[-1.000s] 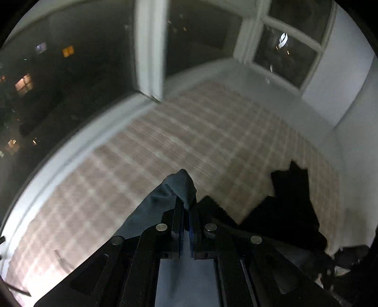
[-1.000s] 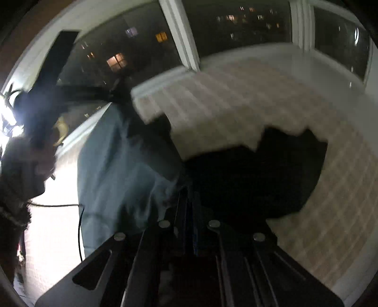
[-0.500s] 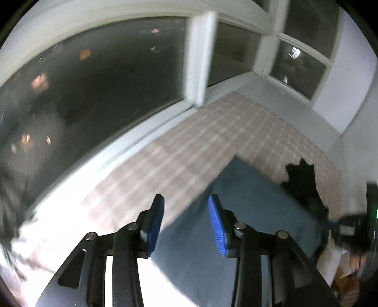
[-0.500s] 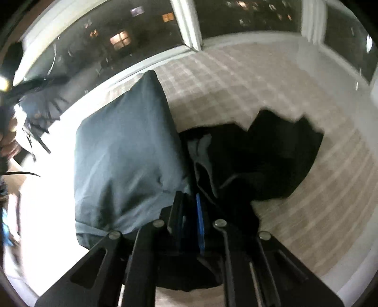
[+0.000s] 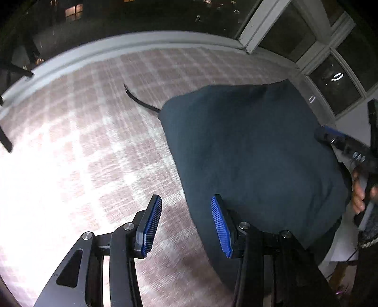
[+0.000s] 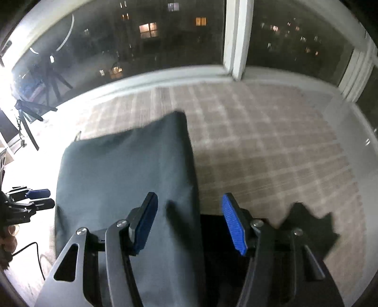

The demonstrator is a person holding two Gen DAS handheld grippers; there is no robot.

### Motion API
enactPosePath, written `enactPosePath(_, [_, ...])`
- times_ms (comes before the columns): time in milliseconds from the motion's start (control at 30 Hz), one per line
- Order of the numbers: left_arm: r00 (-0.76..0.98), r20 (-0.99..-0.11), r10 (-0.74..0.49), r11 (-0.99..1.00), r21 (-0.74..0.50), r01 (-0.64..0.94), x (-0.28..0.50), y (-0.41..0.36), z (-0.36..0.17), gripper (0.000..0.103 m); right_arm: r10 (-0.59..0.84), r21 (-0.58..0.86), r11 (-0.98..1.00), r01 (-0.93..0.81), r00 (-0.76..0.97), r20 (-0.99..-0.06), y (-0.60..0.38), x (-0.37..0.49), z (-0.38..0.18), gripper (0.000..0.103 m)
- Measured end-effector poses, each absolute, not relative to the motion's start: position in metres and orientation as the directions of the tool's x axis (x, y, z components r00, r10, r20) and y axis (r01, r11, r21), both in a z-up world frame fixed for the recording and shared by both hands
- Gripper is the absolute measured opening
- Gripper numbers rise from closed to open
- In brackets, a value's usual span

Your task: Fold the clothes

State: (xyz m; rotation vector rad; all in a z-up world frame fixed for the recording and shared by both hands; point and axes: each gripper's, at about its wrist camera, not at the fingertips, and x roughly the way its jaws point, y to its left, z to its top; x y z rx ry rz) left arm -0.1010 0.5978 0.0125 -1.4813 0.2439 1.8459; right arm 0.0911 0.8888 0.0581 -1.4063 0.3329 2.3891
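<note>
In the left wrist view, the checked cloth (image 5: 99,132) covering the surface is lying brightly lit along the left, with a pale sill (image 5: 99,50) curving beyond it and dark window panes (image 5: 141,16) above. A thin dark strap (image 5: 139,100) is poking out from under the far left corner of the blue-grey garment (image 5: 250,153). The left gripper (image 5: 186,223) is hovering with its jaws standing apart, nothing pressed between its blue pads (image 5: 151,226); its left finger is sitting over the checked cloth, just left of the blue-grey garment, and its right finger is lying over the garment's near left edge. The blue-grey garment itself is resting flat on the checked cloth as a folded panel. At the garment's right edge the right gripper (image 5: 330,137) and the person's hand (image 5: 361,191) holding it are showing.

In the right wrist view, the left gripper (image 6: 39,198) is appearing just left of the blue-grey garment (image 6: 122,179), small and against glare. The right gripper (image 6: 189,222) is opening its jaws, with the garment's right edge lying below and between them but no pad pressing on it. Right of the blue-grey garment, a black garment (image 6: 304,226) is lying crumpled on the checked cloth (image 6: 271,141), partly hidden by the right finger. Whether the two garments are touching I cannot tell.
</note>
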Motion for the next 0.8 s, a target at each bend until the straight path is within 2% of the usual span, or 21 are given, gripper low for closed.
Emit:
enactPosePath(133, [-0.053,-0.906,0.42,-0.714,-0.293,-0.636,-0.1,0.602,0.006,0.042,0.158,0.005,-0.915,-0.403,-0.369,-0.916,0.898,0.094,0.029,0.056])
enactPosePath(233, [-0.056,-0.902,0.428,-0.723,-0.304,-0.62,-0.096,0.598,0.006,0.042,0.142,0.032,-0.92,-0.391,-0.409,-0.901,0.908,0.096,0.041,0.056])
enactPosePath(300, [-0.057,-0.901,0.43,-0.727,-0.309,-0.613,-0.09,0.598,0.005,0.043,0.118,0.056,-0.926,-0.373,-0.428,-0.896,0.915,0.09,0.046,0.067])
enactPosePath(467, [-0.037,-0.894,0.446,-0.723,-0.336,-0.604,-0.083,0.605,-0.001,0.048,-0.019,0.148,-0.932,-0.33,-0.364,-0.931,0.929,0.07,0.018,0.067])
enactPosePath(633, [0.026,-0.868,0.496,-0.671,-0.402,-0.623,-0.075,0.618,-0.002,0.05,-0.144,0.262,-0.928,-0.266,-0.394,-0.908,0.937,0.066,0.001,0.068])
enactPosePath(700, [0.036,-0.854,0.518,-0.648,-0.42,-0.635,-0.073,0.622,-0.001,0.053,-0.177,0.288,-0.927,-0.239,-0.399,-0.9,0.937,0.065,-0.003,0.073])
enactPosePath(767, [0.044,-0.839,0.542,-0.632,-0.441,-0.637,-0.071,0.625,-0.001,0.052,-0.179,0.274,-0.941,-0.197,-0.398,-0.9,0.933,0.061,-0.004,0.075])
enactPosePath(800, [0.045,-0.829,0.558,-0.625,-0.455,-0.635,-0.071,0.625,0.0,0.042,-0.174,0.259,-0.95,-0.173,-0.396,-0.902,0.93,0.058,-0.004,0.075])
